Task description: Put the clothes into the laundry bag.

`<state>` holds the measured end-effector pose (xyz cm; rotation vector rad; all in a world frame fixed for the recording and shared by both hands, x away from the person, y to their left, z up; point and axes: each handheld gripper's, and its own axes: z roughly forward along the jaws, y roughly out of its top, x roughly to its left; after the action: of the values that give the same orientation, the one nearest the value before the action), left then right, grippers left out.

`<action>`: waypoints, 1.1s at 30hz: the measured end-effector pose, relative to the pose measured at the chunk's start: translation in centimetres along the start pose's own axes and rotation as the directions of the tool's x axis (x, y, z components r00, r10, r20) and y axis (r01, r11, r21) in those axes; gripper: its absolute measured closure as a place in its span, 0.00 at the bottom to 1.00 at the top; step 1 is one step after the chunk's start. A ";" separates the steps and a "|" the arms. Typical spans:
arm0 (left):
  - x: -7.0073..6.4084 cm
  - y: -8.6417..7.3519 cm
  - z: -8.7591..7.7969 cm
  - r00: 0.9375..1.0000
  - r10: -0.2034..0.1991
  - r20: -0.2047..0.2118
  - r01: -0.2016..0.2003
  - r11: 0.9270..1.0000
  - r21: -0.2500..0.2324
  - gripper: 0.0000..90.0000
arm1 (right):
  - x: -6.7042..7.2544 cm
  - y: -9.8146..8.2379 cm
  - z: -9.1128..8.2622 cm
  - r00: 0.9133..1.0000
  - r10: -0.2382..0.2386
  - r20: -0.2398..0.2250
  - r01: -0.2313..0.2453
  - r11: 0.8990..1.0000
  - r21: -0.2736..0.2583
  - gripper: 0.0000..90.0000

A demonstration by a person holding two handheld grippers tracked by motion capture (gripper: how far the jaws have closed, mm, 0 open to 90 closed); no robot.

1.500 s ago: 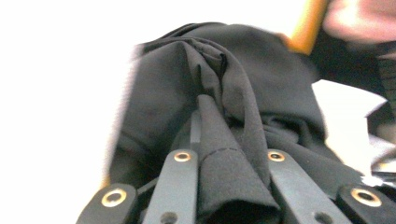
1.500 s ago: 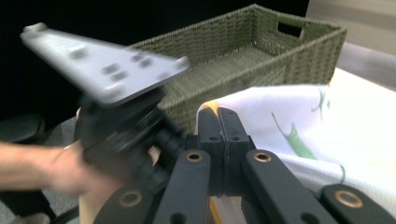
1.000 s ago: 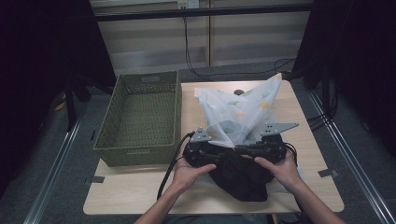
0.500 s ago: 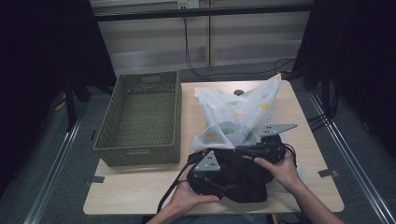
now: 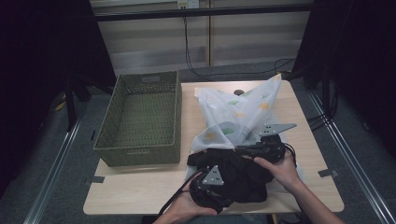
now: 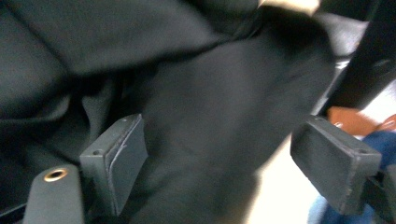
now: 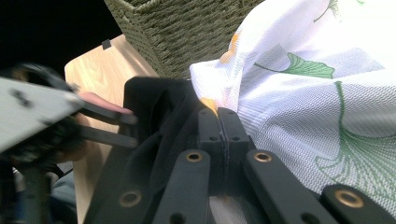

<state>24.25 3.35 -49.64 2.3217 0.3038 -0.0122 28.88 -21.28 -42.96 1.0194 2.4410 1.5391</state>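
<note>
A black garment (image 5: 238,179) lies bunched at the table's near edge, partly at the mouth of a white mesh bag (image 5: 238,114) printed with green and orange leaves. My left gripper (image 6: 224,163) is open; its jaws have just been opening, and black cloth (image 6: 219,116) lies loose between the wide-apart pads. In the high view the left gripper (image 5: 219,184) sits at the garment's near left side. My right gripper (image 7: 220,133) is shut, pinching the bag's edge (image 7: 299,88) beside the black cloth (image 7: 159,116). It shows as the right gripper (image 5: 243,149) at the garment's far side.
A green woven basket (image 5: 140,149) stands on the left half of the wooden table (image 5: 140,186), close to the garment. The basket's wall (image 7: 187,32) rises just behind the bag. The person's hands reach in from the near edge, and cables trail off it.
My left gripper came away from the garment's far side and moved down toward the person, to the near left of the pile. Right gripper and bag stayed put.
</note>
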 end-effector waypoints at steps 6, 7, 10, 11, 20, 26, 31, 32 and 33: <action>0.6 0.0 0.2 0.997 -0.007 -0.072 0.006 1.000 -0.019 0.55 | 0.0 0.0 0.1 1.000 -0.006 0.000 0.006 1.000 0.007 1.00; 1.0 0.0 0.3 0.997 -0.021 -0.072 0.019 0.999 -0.039 0.67 | 0.0 0.1 0.1 1.000 -0.006 0.000 0.006 1.000 0.007 1.00; 1.3 0.3 0.3 0.996 -0.067 -0.066 0.061 0.994 -0.087 0.93 | 0.2 0.2 0.1 1.000 -0.010 0.002 0.010 1.000 0.005 1.00; 1.4 0.5 0.1 0.995 -0.073 -0.065 0.067 0.994 -0.091 0.96 | 0.3 0.2 0.0 1.000 -0.009 0.003 0.009 1.000 0.006 1.00; 3.1 3.4 -1.7 0.990 -0.120 -0.075 0.101 0.971 -0.218 0.97 | 1.0 1.3 -0.4 1.000 -0.023 -0.014 0.023 0.999 -0.026 1.00; 5.1 5.4 -1.8 0.979 -0.179 -0.098 0.140 0.939 -0.314 0.97 | 1.6 3.5 -1.3 0.999 -0.049 -0.024 0.047 0.997 -0.062 1.00; 6.4 7.2 -2.4 0.972 -0.204 -0.118 0.147 0.916 -0.374 0.97 | 1.5 5.3 -1.7 0.998 -0.056 -0.018 0.054 0.995 -0.086 1.00; 6.6 7.6 -2.8 0.970 -0.205 -0.128 0.143 0.914 -0.380 0.97 | 1.7 6.1 -1.9 0.998 -0.065 -0.018 0.063 0.993 -0.097 1.00; 6.8 8.1 -3.1 0.970 -0.207 -0.129 0.141 0.908 -0.395 0.97 | 1.7 6.1 -1.9 0.998 -0.065 -0.018 0.063 0.993 -0.097 1.00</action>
<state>32.34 1.63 -42.38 1.9014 0.5489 0.1444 29.80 -20.15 -36.52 0.9036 2.3623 1.6376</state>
